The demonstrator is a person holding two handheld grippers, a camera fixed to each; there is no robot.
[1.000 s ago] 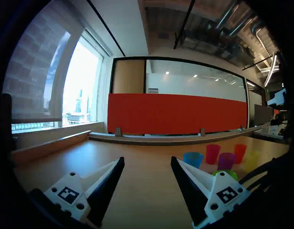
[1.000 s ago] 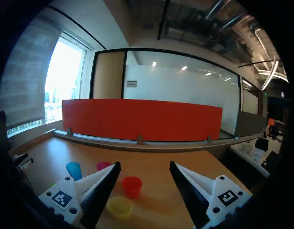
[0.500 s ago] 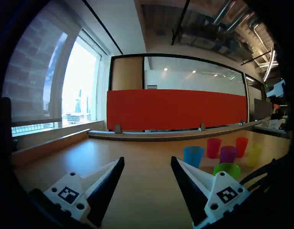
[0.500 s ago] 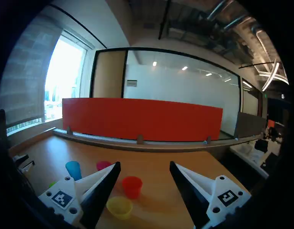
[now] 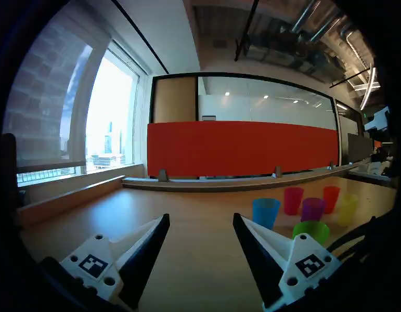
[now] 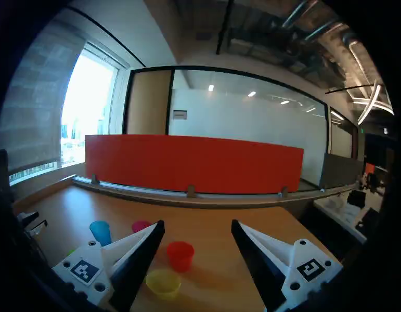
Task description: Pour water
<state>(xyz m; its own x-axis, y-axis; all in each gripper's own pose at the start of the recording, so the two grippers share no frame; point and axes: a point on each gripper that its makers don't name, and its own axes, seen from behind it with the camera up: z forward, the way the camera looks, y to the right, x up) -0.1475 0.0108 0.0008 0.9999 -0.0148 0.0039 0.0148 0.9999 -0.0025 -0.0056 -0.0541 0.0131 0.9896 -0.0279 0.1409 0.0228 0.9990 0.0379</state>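
Several small plastic cups stand in a cluster on the wooden desk (image 5: 190,218). In the left gripper view I see a blue cup (image 5: 265,212), a pink cup (image 5: 293,200), a purple cup (image 5: 312,209), a red cup (image 5: 331,198), a yellow cup (image 5: 347,209) and a green cup (image 5: 310,231), all to the right of my left gripper (image 5: 201,221), which is open and empty. In the right gripper view, the red cup (image 6: 180,256) and yellow cup (image 6: 163,283) sit between the fingers of my right gripper (image 6: 197,226), open; the blue cup (image 6: 100,232) and pink cup (image 6: 141,225) stand left.
A red divider panel (image 5: 242,148) runs along the desk's far edge, with a glass wall behind it. A bright window (image 5: 109,130) and a ledge lie on the left. Bare desk stretches left of the cups. Dark cables (image 5: 356,239) lie near the green cup.
The left gripper view has tipped down slightly, so the cups sit a little higher and clearer. The right gripper has barely moved. Both grippers stay open.
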